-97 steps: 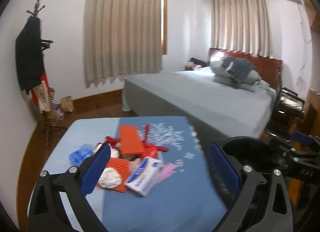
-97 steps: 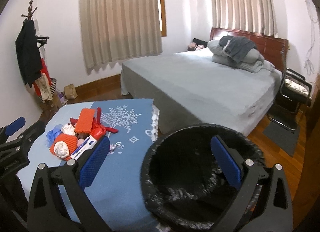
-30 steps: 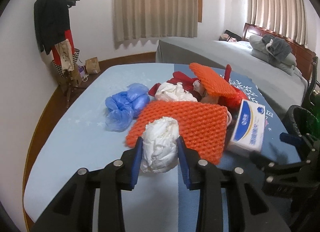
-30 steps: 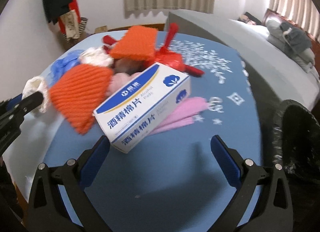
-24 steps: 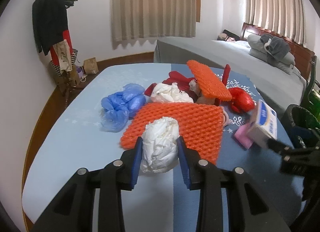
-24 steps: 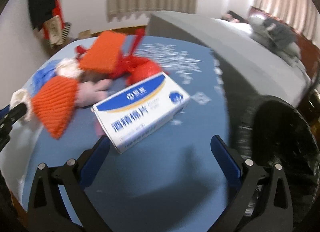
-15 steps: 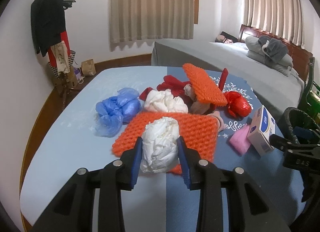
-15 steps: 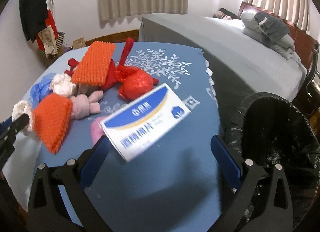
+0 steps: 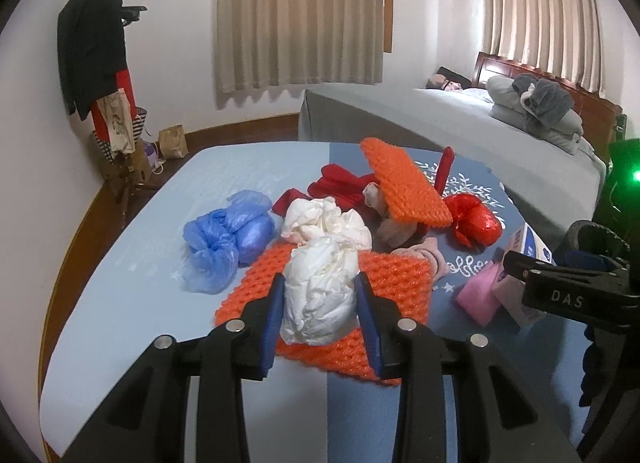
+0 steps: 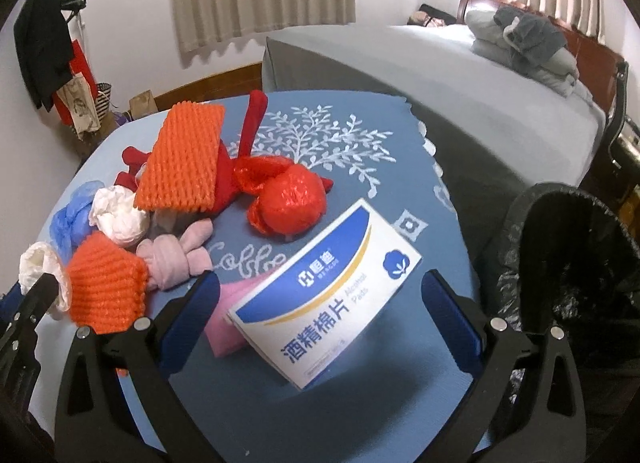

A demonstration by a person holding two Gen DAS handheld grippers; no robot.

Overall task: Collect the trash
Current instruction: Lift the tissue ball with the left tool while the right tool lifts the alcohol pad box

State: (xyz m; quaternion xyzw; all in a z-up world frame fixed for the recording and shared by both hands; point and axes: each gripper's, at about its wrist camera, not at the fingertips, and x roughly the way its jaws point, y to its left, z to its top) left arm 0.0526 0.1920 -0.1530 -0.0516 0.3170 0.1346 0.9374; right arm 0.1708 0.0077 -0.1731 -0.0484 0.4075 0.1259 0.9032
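Crumpled white paper wad (image 9: 318, 295) pinched by left gripper (image 9: 320, 313).

My left wrist camera sat just behind the left tongs (image 9: 319, 295) and looked forward and down along them, across the table (image 9: 120, 303) toward the curtains (image 9: 300, 15) and the bed (image 9: 440, 119). It was close to the pile of trash on the table. My right wrist camera sat behind the right tongs (image 10: 320, 303) and looked more steeply down on the table (image 10: 400, 383), with the black bin (image 10: 580, 263) at its right edge. Both views shared the orange foam nets (image 9: 404, 187) (image 10: 184, 155), the red bag (image 9: 476, 223) (image 10: 288, 199), the bed and the curtains. Each camera also saw the other tongs at its side edge.
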